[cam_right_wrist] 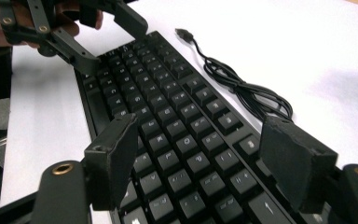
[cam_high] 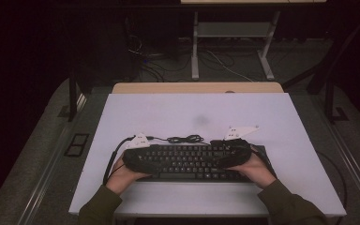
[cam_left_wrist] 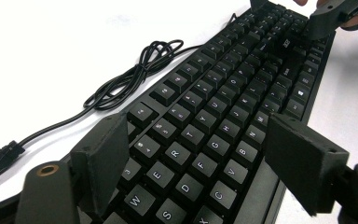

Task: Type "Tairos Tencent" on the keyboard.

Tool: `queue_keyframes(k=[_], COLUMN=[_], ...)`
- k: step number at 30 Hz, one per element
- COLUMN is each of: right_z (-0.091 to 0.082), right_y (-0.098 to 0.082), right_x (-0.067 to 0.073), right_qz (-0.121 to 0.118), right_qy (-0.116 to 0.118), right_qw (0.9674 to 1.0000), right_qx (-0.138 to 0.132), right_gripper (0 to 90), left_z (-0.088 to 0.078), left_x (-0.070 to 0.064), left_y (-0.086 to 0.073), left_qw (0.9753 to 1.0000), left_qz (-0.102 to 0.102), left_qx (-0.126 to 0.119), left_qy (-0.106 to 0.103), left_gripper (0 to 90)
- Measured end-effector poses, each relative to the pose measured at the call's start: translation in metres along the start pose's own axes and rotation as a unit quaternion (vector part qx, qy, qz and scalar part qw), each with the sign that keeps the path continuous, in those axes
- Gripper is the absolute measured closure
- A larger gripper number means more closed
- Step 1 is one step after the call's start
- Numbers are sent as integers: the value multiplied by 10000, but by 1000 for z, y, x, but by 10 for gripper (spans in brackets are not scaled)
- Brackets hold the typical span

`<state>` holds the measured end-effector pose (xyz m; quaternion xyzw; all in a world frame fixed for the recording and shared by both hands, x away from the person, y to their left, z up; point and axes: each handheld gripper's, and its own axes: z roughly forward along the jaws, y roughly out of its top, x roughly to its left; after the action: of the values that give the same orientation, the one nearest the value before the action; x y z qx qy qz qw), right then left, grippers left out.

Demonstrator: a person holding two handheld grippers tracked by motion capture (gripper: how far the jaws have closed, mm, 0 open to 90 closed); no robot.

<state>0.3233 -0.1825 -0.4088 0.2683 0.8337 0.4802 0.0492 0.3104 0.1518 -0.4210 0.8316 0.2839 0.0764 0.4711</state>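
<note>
Black keyboard (cam_high: 187,161) on white table (cam_high: 168,117), left tongs (cam_left_wrist: 191,158) and right tongs (cam_right_wrist: 198,158) spread wide over keys

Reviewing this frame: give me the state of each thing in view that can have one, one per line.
keyboard: flat on the table, keys up, both grippers over its ends.
cable: loosely bundled behind the keyboard, plug lying free, not connected.
left gripper: open, jaws spread over the keys.
right gripper: open, jaws spread over the keys.
</note>
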Motion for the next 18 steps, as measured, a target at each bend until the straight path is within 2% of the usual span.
queue_keyframes(k=[7, 10, 18], right_z=[5, 7, 9], right_y=[0, 0, -1], right_x=[-2, -3, -3], right_qz=[26, 31, 31], right_qy=[43, 49, 29], right_qw=[10000, 10000, 10000], right_qx=[-29, -37, 16], right_gripper=[277, 277, 278], left_z=[-1, -3, -9], left_x=[2, 3, 8], left_y=[-1, -2, -6], left_qw=[10000, 10000, 9999], left_qz=[10, 22, 40], left_qx=[5, -7, 109], left_qy=[42, 66, 37], left_gripper=[255, 298, 503])
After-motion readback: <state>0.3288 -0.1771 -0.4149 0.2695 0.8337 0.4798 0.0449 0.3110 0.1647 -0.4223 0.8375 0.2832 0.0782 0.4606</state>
